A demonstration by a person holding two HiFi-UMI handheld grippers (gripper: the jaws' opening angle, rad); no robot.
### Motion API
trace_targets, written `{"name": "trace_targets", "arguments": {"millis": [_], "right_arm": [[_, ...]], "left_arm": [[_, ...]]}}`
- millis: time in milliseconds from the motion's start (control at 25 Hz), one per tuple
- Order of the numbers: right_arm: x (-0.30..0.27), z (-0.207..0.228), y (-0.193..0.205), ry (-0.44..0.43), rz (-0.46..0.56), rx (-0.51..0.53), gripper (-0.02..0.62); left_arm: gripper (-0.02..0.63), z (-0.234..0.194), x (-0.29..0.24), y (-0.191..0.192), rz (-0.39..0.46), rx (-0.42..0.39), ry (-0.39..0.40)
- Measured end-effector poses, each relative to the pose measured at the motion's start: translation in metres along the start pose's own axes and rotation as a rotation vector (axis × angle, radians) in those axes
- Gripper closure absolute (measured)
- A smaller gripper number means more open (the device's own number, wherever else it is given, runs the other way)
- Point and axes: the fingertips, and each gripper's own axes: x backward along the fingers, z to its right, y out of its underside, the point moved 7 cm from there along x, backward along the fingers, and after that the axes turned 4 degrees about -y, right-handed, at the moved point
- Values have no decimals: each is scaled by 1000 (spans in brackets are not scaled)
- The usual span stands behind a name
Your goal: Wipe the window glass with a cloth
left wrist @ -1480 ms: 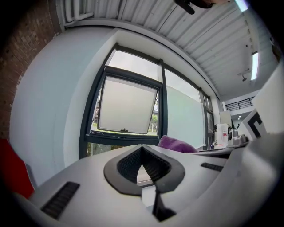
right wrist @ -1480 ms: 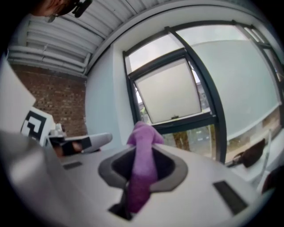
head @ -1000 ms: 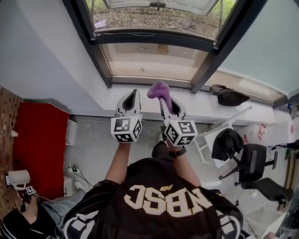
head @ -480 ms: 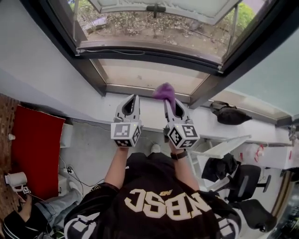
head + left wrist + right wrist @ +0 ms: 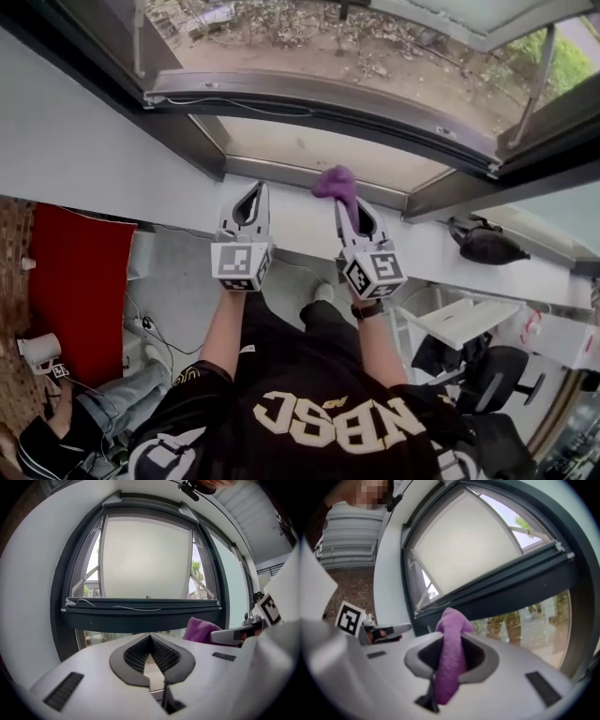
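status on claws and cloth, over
Left claw shut, empty. Right claw shut on purple cloth. Window glass ahead, nothing in between.

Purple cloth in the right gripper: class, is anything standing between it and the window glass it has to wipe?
Nothing visible does. The right gripper has its jaws shut on the purple cloth, and only open air lies between the cloth's tip and the lower window pane ahead.
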Motion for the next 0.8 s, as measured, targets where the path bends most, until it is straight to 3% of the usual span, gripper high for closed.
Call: {"name": "trace_targets", "arguments": {"millis": [160,400,600,800], "right_arm": [[-40,-13,32,9,-24,18,514],[-116,-53,72,5,-87,130,514],[-210,-79,98,-42,-30,113,514],[-295,-120,105,-131,20,103,514]], "left_arm": [[595,-51,-16,27,-8,17,-16],[595,-118,-19,70,-62,17,-7],[595,-185,-21,101,-55,90,1],[594,-239,-2,106,-63,80,-54]]}}
